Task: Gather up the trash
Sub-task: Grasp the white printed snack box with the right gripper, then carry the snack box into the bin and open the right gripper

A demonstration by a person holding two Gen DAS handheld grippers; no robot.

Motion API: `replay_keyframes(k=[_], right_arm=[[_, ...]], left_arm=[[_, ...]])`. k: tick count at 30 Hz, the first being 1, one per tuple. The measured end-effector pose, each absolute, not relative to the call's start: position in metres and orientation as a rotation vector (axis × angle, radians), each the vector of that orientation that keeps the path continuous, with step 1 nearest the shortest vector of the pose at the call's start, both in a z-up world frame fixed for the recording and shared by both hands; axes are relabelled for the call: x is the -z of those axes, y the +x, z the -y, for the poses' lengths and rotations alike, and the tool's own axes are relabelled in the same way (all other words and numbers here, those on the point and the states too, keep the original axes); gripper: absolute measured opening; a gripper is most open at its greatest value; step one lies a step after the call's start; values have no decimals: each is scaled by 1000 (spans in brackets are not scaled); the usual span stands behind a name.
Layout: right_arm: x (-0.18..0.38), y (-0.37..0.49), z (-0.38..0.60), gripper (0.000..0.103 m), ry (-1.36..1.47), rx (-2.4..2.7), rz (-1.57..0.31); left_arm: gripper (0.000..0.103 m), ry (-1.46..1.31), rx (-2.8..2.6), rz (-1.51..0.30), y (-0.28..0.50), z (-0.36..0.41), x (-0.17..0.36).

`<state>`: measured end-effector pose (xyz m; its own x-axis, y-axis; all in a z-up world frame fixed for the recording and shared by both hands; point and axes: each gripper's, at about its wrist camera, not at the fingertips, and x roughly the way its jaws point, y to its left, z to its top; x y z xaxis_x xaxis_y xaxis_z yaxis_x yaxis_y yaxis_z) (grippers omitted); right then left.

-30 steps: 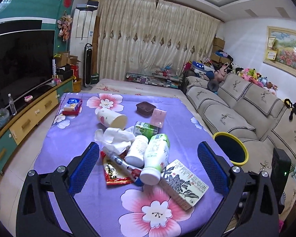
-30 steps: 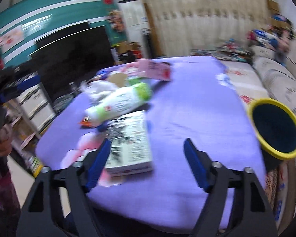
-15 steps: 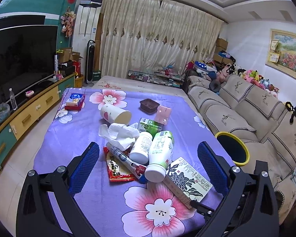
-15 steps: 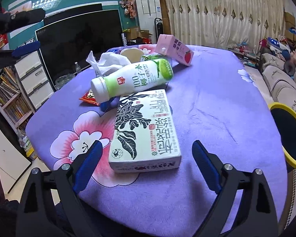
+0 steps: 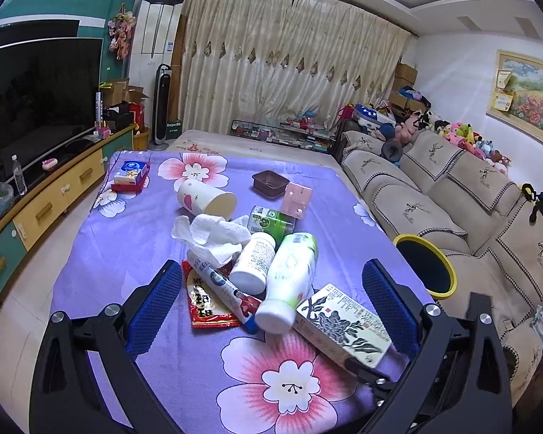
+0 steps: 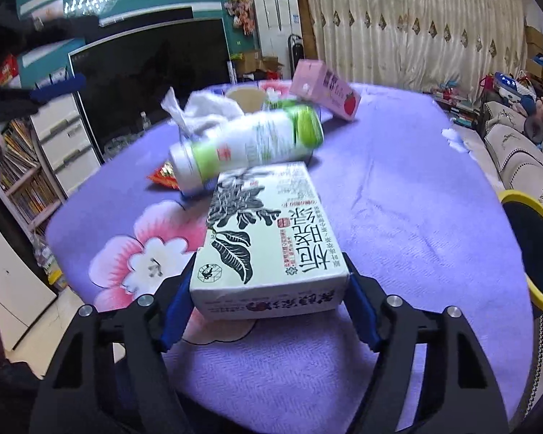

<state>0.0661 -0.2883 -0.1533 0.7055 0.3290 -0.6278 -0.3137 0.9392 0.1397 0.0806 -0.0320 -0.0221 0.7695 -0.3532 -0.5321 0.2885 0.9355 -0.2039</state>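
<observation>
Tea box lies at near edge of counter, gripped at its near end by right claw; bottle leans on far end. Slow lift advised, toward bin at right. Left claw held wide, empty

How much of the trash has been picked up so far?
Nothing looks binned yet: the visible part of the bin beside the table looks empty. The right hand-held gripper has closed on the tea box. The left hand-held gripper is open. The bottle, tissue, cup and wrapper remain.
</observation>
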Motion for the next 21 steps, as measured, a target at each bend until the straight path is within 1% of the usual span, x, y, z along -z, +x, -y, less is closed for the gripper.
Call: replay_keyframes(k=[12, 21], right_arm=[[107, 38, 322, 67, 103, -373, -610], [97, 42, 375, 67, 149, -198, -571]], left_arm=[[98, -106, 348, -602, 82, 34, 26], [98, -79, 383, -617, 84, 47, 35]])
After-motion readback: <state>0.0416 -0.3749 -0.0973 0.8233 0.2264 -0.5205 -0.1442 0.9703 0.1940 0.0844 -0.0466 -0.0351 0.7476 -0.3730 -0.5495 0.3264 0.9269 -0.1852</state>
